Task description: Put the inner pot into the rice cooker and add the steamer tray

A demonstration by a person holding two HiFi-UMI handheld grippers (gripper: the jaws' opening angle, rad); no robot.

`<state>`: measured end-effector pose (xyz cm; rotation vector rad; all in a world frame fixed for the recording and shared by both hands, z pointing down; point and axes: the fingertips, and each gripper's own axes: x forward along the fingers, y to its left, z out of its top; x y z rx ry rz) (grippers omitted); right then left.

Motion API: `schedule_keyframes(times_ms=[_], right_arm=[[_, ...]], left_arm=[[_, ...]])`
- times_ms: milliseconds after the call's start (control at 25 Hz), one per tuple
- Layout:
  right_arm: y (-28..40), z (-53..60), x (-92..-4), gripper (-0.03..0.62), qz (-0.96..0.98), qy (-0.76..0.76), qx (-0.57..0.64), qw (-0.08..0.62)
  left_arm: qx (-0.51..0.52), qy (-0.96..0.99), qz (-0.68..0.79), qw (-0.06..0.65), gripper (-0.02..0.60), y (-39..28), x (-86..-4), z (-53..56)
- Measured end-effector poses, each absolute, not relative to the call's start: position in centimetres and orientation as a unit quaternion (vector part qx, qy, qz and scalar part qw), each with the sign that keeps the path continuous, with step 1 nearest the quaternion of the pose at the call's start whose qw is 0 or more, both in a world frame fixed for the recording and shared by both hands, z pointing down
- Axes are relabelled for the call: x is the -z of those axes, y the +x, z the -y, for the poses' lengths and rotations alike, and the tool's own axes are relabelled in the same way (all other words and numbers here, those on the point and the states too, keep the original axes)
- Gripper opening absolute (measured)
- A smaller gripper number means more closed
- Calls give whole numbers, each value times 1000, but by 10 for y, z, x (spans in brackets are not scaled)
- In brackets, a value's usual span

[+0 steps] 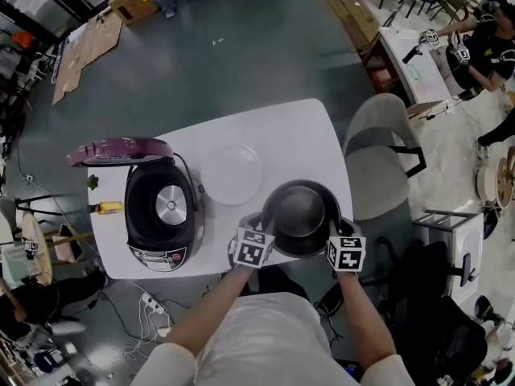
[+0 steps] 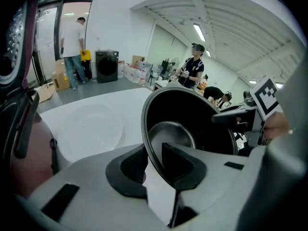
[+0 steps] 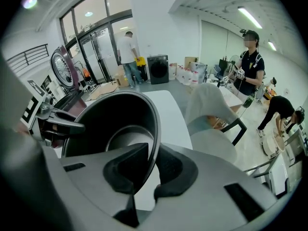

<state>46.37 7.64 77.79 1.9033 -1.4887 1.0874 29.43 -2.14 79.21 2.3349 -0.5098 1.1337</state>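
The dark inner pot sits at the front right of the white table, with its rim held on both sides. My left gripper is shut on the pot's left rim, and in the left gripper view the rim of the pot passes between the pads of the left gripper. My right gripper is shut on the right rim; there too the pot has its rim between the right gripper pads. The rice cooker stands open at the table's left, purple lid raised. The translucent steamer tray lies between cooker and pot.
A grey chair stands close to the table's right edge. A power strip and cables lie on the floor at the front left. Cardboard lies on the floor farther back. People work at benches at the far right.
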Motion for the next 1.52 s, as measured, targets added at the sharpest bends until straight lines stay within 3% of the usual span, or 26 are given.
schedule_keyframes(times_ms=[520, 1520], right_arm=[[425, -21, -705, 63, 591, 696, -338, 229], [286, 79, -590, 61, 689, 650, -240, 213]], left_arm=[[-366, 867, 255, 221, 100, 248, -717, 65], [-293, 859, 377, 186, 98, 93, -602, 125]])
